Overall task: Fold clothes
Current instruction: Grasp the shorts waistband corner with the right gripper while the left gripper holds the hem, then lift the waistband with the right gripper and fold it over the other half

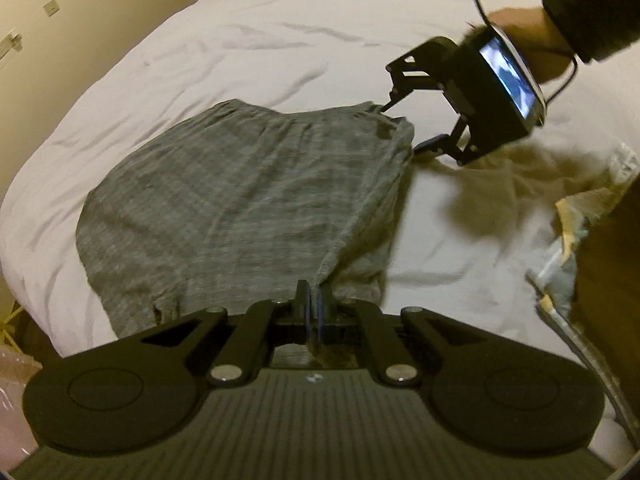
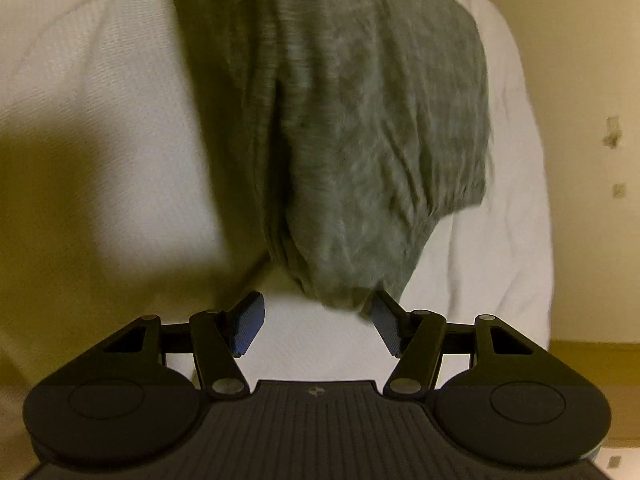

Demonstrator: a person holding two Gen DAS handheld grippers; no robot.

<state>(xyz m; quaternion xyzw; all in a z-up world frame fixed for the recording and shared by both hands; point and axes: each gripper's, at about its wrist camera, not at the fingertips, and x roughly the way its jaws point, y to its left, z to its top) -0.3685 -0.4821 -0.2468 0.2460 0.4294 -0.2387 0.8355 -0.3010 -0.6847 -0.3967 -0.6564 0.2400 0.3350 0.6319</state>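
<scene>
A grey garment (image 1: 240, 200) lies spread on a white bed cover (image 1: 200, 40), and both grippers are at its edges. In the left wrist view the left gripper (image 1: 314, 300) has its two fingers pressed nearly together, pinching a fold of the grey fabric right at its tips. From that pinch the cloth fans out ahead of the gripper and to its left, lying mostly flat, while a doubled ridge of fabric runs forward and slightly right from the tips to the far corner of the garment.

At that far corner, ahead and to the right of the left gripper, is the right gripper (image 1: 400, 130), held by a hand (image 1: 532, 40) in a dark sleeve (image 1: 592, 4). A small lit screen (image 1: 516, 76) is mounted on its back. Its fingers stand apart, one touching or just at the hem of the garment, the other beside it over the bed cover.

The right wrist view confirms this. The right gripper (image 2: 316, 322) is spread wide, its blue pads (image 2: 250, 320) well apart with bare bed cover (image 2: 100, 120) between them. The gathered hem of the garment (image 2: 340, 120) bunches down just ahead of the gripper, nearer its right finger and touching or overlapping that pad; nothing is clamped. The fabric stretches away ahead of the gripper, motion-blurred. A yellowish wall (image 2: 592, 80) rises beyond the bed on the gripper's right.
</scene>
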